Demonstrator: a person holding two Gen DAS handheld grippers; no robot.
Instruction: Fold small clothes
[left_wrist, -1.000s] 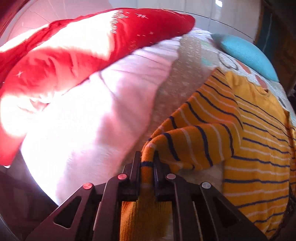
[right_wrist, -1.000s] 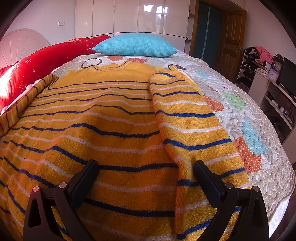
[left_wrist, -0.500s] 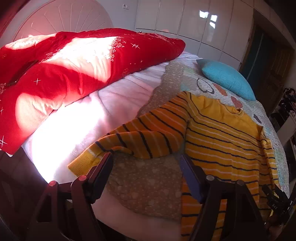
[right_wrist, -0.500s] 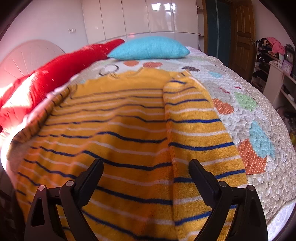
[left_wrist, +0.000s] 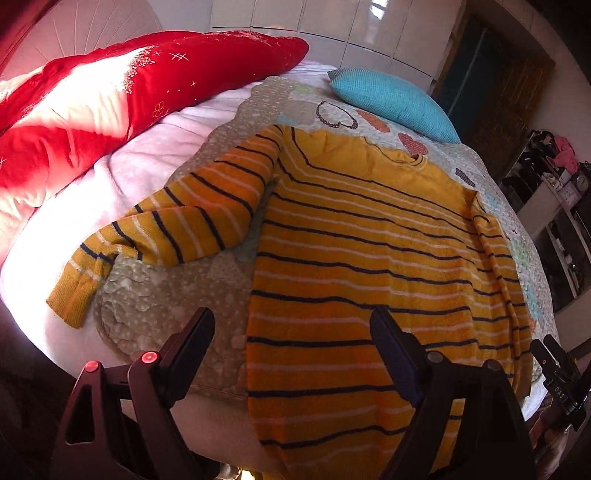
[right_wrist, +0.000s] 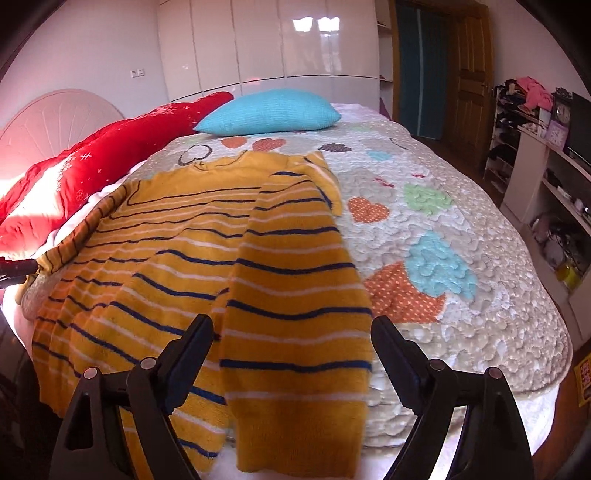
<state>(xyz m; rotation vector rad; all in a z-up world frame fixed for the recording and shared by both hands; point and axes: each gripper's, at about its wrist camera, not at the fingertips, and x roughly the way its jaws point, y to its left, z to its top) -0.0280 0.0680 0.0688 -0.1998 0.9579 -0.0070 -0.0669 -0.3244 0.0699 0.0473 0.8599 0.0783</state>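
A yellow sweater with dark blue and white stripes (left_wrist: 354, 251) lies flat on the quilted bed, hem over the near edge. Its left sleeve (left_wrist: 177, 221) is spread out to the left, cuff at the bed edge. Its right sleeve (right_wrist: 295, 280) is folded down over the body, cuff hanging over the near edge. My left gripper (left_wrist: 291, 354) is open and empty above the hem. My right gripper (right_wrist: 291, 362) is open and empty above the folded right sleeve; it also shows at the far right of the left wrist view (left_wrist: 557, 380).
A red duvet (left_wrist: 110, 88) lies along the left side of the bed. A turquoise pillow (right_wrist: 269, 110) sits at the head. The heart-patterned quilt (right_wrist: 443, 229) shows bare to the right of the sweater. Shelves (right_wrist: 546, 170) and a door (right_wrist: 469, 81) stand at the right.
My left gripper has let go of the left sleeve's cuff, opened and pulled back and up. The sleeve now lies spread on the bed. My right gripper has drawn back a little, still open.
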